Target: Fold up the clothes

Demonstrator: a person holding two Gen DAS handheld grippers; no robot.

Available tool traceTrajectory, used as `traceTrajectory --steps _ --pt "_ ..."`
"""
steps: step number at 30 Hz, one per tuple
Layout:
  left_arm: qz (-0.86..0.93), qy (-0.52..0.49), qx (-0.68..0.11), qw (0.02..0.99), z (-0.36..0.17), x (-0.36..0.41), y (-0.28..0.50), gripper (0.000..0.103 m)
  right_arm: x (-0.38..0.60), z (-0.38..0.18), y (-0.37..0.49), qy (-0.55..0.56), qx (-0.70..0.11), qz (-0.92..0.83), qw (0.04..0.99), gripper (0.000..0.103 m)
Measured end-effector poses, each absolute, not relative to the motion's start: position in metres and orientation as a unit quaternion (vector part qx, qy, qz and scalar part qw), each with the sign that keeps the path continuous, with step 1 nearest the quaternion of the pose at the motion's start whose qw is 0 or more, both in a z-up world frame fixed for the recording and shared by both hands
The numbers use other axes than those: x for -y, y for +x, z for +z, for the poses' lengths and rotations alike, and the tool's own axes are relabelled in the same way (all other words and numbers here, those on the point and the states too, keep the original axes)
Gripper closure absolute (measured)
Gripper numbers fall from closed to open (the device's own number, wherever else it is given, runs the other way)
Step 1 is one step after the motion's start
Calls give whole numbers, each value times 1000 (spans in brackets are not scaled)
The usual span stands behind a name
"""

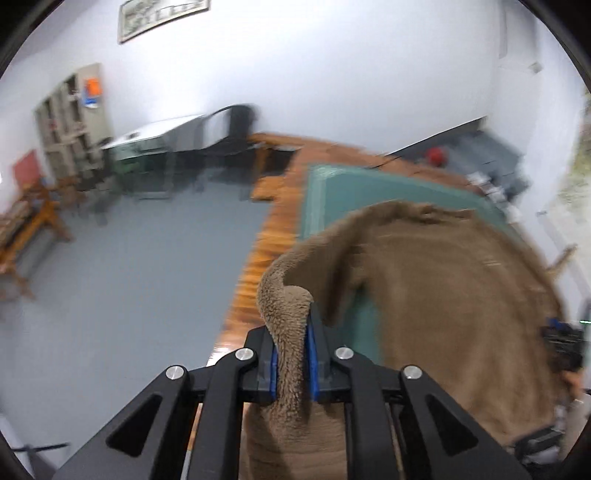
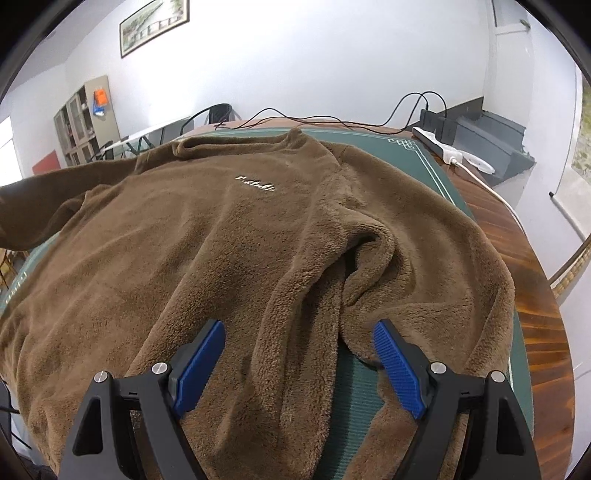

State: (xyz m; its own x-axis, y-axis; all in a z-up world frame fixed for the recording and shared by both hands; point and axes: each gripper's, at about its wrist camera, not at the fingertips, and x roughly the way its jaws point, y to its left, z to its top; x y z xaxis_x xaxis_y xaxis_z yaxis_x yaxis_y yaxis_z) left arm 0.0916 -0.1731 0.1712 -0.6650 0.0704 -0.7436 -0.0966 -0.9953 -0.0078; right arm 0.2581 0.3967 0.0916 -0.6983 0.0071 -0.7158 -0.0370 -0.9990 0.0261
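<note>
Wooden worktop [image 2: 532, 280] with green mat [image 2: 424, 162]. Brown fleece sweater [image 2: 258, 229], fuzzy, spread chest-up across mat. Right view only: pale chest lettering [image 2: 255, 183]. Left hand-held gripper [image 1: 291, 354] clenched on a raised sweater edge. Right hand-held gripper [image 2: 299, 363] released, jaws wide, straddling a sweater fold.

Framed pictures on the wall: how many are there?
1 for sure: a framed picture hangs high on the white wall, upper left, above the cabinet. Another may sit at the far right edge, mostly cut off.

Left tool [image 1: 291, 354] black linkage, silver screws, right tool [image 2: 299, 363] ribbed blue pads [image 2: 397, 369]
</note>
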Motion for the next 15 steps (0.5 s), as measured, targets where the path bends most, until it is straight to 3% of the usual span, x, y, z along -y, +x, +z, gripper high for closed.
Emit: traceTrajectory --steps 1,3,5,12,15 --pt "906 -422 -23 24 162 177 81 78 -399 92 258 -389 -21 921 12 19" --pt "892 -452 -20 -12 140 187 63 50 -403 92 259 -392 -23 919 14 19" --pt "887 -462 -2 -15 127 192 56 40 -409 90 259 -401 -18 916 21 19" --pt "894 -448 19 -28 119 192 43 24 -439 85 254 -439 41 894 76 18" --pt "899 -437 9 -7 120 168 28 24 -453 89 246 -445 71 885 120 18"
